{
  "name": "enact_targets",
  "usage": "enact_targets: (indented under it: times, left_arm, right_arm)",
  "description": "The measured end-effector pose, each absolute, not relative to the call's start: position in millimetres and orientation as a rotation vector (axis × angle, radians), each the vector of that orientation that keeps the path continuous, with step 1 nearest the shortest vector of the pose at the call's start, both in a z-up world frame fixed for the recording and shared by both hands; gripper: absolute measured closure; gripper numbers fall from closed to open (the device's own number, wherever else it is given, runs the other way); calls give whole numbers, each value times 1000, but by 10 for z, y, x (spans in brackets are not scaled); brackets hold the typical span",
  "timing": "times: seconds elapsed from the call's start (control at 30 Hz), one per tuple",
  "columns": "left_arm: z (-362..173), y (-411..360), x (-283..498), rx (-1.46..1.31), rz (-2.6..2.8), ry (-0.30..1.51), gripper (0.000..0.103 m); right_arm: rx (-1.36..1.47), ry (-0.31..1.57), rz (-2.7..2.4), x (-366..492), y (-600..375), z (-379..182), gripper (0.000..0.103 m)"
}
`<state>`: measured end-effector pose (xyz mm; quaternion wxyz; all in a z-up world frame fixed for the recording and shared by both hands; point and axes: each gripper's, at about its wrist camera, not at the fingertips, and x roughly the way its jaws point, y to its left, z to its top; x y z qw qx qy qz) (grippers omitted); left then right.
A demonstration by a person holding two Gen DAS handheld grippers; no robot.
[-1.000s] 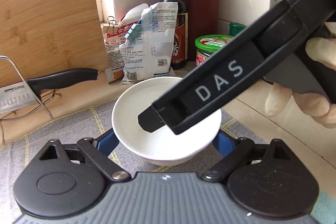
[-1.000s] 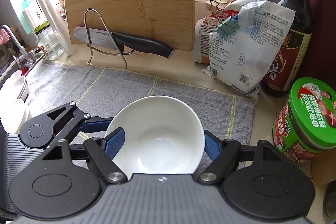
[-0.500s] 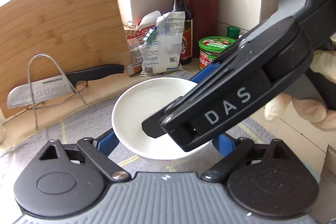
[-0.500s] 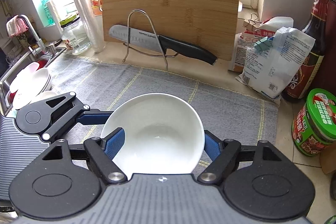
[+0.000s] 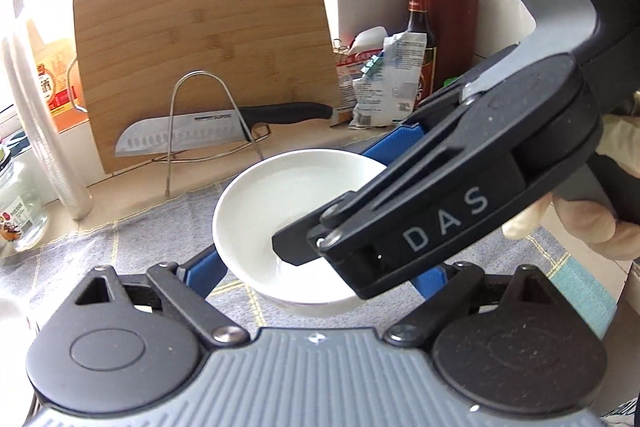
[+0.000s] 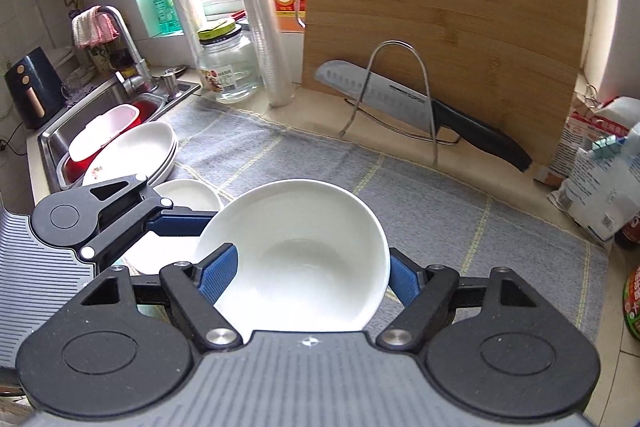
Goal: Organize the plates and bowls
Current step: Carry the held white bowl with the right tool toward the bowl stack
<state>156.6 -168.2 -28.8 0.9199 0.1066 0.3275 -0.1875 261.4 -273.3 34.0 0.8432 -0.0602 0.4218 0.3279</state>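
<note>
A white bowl point(image 5: 296, 203) point(image 6: 296, 247) is held above the grey mat point(image 6: 460, 211) by both grippers at once. My left gripper point(image 5: 320, 267) is shut on the bowl, its blue pads on either side. My right gripper point(image 6: 304, 271) is shut on the same bowl across its rim; its body crosses the left wrist view point(image 5: 460, 195). The left gripper's body shows at the left of the right wrist view point(image 6: 104, 215). A stack of white plates point(image 6: 132, 151) and a small white dish point(image 6: 188, 193) lie on the mat near the sink.
A bamboo cutting board point(image 6: 444, 27) leans at the back with a knife point(image 6: 416, 107) on a wire stand. The sink point(image 6: 92, 115) with a red basin is at far left. A jar point(image 6: 228, 67), cup stack point(image 6: 260, 23), bags point(image 6: 604, 179) and bottles line the counter's back edge.
Both grippers have carried the bowl leftward along the mat, away from the bags and green-lidded jar. The sink, plate stack and small dish have come into the right wrist view.
</note>
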Motion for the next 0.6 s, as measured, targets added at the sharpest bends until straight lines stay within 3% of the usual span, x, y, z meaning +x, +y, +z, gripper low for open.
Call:
enact_targets:
  times: [0.6]
  left_arm:
    - [-205,-847,1381,177,-229,681,9]
  right_arm:
    - [-200,876,843,2574,-1724,371,19]
